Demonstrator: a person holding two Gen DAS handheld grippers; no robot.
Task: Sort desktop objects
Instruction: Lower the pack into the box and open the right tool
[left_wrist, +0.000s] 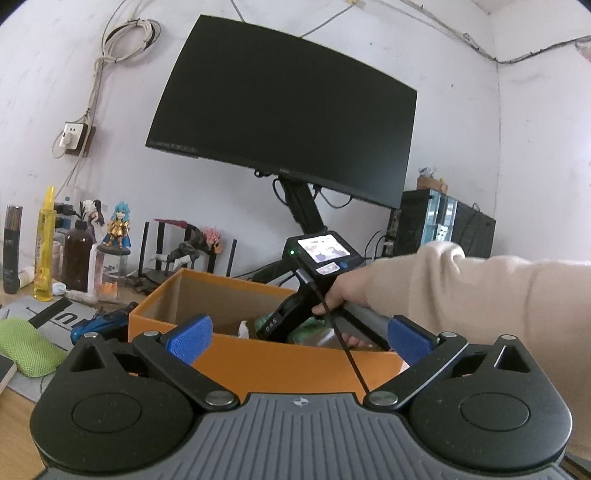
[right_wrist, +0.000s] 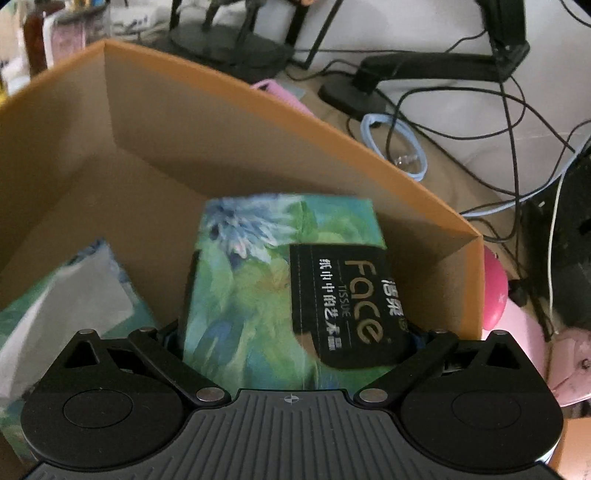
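An orange cardboard box (left_wrist: 280, 363) stands on the desk in front of my left gripper (left_wrist: 299, 338), which is open and empty just before the box's near wall. My right gripper (right_wrist: 295, 332) reaches down into the box (right_wrist: 207, 122) and is shut on a green floral tissue pack (right_wrist: 258, 280) labelled "Face". A second tissue pack (right_wrist: 70, 295), opened with white tissue showing, lies in the box to the left. In the left wrist view the right gripper's body (left_wrist: 295, 314) and the hand holding it dip into the box.
A black monitor (left_wrist: 284, 107) on an arm stands behind the box. Bottles (left_wrist: 44, 251), figurines (left_wrist: 118, 229), a blue toy car (left_wrist: 99, 323) and a green cloth (left_wrist: 29, 347) sit at the left. Cables (right_wrist: 480, 122), a blue cord loop (right_wrist: 402, 144) and pink items (right_wrist: 517, 332) lie right of the box.
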